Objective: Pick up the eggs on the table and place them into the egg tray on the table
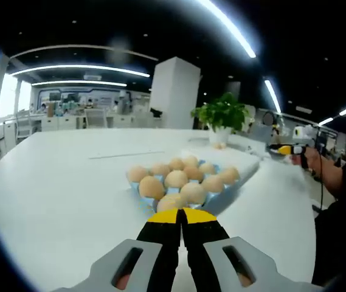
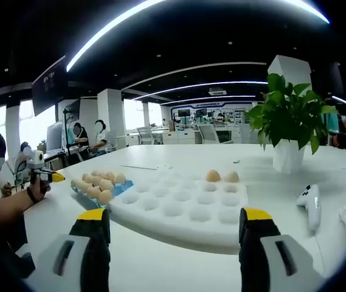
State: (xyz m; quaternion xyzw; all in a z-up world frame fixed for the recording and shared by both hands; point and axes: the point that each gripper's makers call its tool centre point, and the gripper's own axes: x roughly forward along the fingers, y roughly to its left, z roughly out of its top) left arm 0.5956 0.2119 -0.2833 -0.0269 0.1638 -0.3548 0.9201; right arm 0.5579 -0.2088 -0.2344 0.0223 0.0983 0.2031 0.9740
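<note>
Several brown eggs (image 1: 176, 179) sit packed in a blue holder (image 1: 135, 189) on the white table. My left gripper (image 1: 182, 215) is shut and empty, its yellow tips just short of the nearest egg. A large white egg tray (image 2: 160, 210) lies in front of my right gripper (image 2: 174, 216), which stands wide open and empty. Two eggs (image 2: 212, 176) rest in the tray's far cups. The brown eggs (image 2: 100, 184) lie to the tray's left. The white tray (image 1: 233, 159) shows past the eggs in the left gripper view.
A potted plant (image 2: 288, 121) stands behind the tray, with a white controller (image 2: 309, 204) to its right. A person's hand holds the left gripper (image 2: 46, 176) at the table's left edge. The right gripper (image 1: 285, 149) shows at the far right. Office desks and seated people fill the background.
</note>
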